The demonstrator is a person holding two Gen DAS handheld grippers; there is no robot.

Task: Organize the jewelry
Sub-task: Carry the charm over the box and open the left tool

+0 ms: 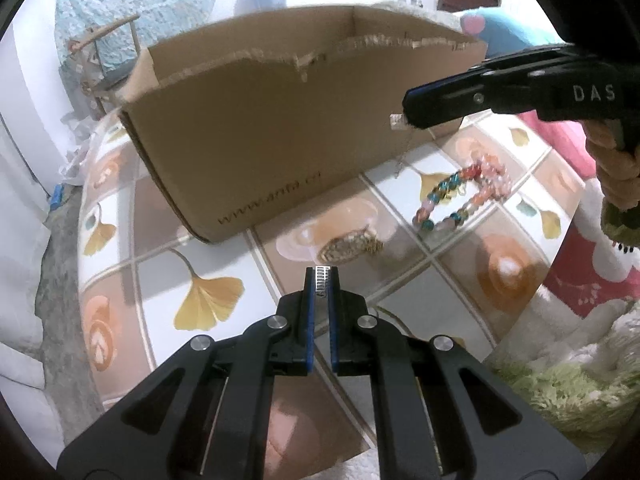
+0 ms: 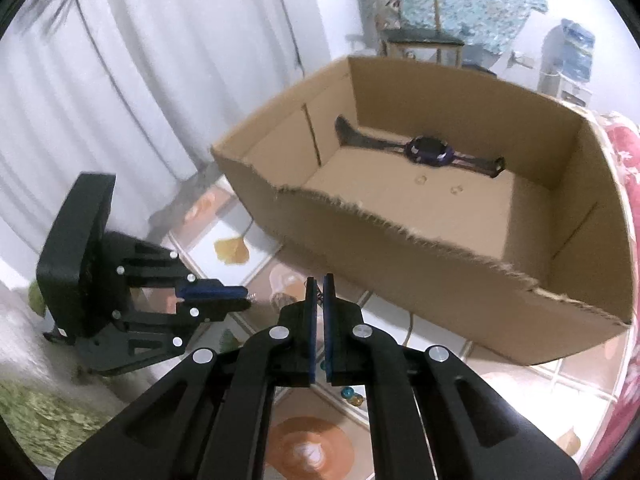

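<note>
Cardboard box (image 2: 420, 248) on tiled table (image 1: 208, 240); watch (image 2: 428, 150) lies inside at far wall; bead bracelets (image 1: 464, 196) on table in front of box. Left gripper (image 1: 323, 280) pinched on small silver clasp (image 1: 322, 280); right gripper (image 1: 404, 114) above bracelets, clamped on thin chain (image 1: 404, 148) dangling before box.

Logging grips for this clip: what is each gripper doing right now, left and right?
Left gripper: closed on a small silver clasp.
Right gripper: closed on the other silver clasp, thin chain hanging below.
</note>
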